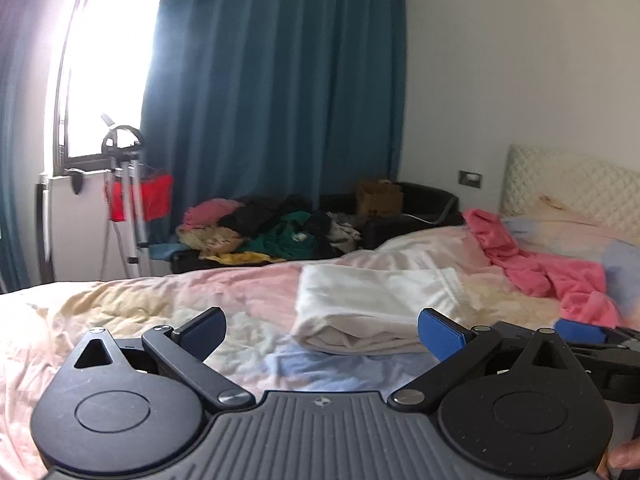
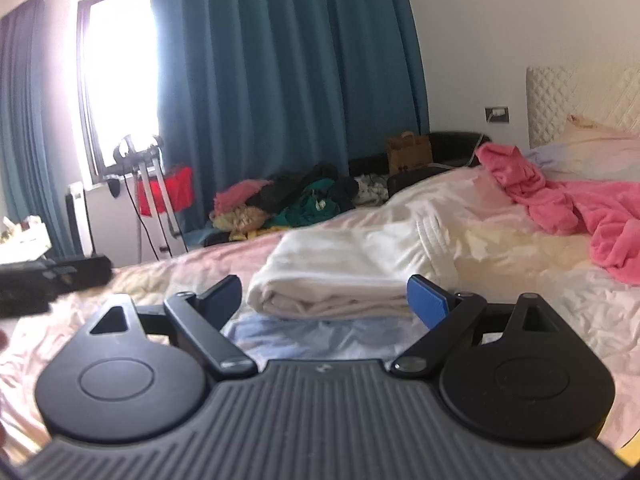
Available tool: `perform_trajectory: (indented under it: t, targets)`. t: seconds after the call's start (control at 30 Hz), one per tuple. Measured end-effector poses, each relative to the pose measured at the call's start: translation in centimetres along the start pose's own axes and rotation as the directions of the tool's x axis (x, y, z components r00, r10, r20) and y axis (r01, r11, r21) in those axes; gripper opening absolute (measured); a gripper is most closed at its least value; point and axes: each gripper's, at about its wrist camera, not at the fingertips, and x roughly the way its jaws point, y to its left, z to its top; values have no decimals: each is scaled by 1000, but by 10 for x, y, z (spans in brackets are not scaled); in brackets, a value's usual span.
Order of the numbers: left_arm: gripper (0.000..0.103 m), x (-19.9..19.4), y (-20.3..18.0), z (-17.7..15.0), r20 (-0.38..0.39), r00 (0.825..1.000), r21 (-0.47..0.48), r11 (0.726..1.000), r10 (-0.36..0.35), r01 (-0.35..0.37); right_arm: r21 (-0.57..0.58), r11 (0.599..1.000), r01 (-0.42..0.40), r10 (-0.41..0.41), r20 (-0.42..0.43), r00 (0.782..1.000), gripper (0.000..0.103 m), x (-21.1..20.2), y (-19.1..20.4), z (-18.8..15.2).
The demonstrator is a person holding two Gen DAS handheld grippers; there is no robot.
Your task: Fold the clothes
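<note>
Ahead of your left gripper (image 1: 322,330) and your right gripper (image 2: 324,300), a folded white garment (image 1: 372,308) rests on the pastel bedspread (image 1: 160,312), just beyond both sets of wide-open, empty fingers; a pink garment (image 2: 580,204) lies crumpled farther right.

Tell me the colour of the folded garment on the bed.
White; the folded garment shows best in the right wrist view.
</note>
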Motion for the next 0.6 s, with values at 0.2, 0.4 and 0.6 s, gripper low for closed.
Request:
perform_trajectory:
  t: [0.2, 0.4, 0.6]
  targets:
    - [103, 6, 9, -13, -5, 1000, 0, 1000, 20, -20, 0, 1000, 7, -7, 25, 1000, 91, 2, 4, -12]
    - [103, 14, 15, -29, -34, 999, -15, 1000, 12, -13, -5, 1000, 22, -21, 50, 999, 91, 2, 7, -24]
    - [103, 17, 22, -39, -46, 998, -10, 999, 31, -32, -21, 999, 47, -46, 54, 997, 91, 6, 10, -28]
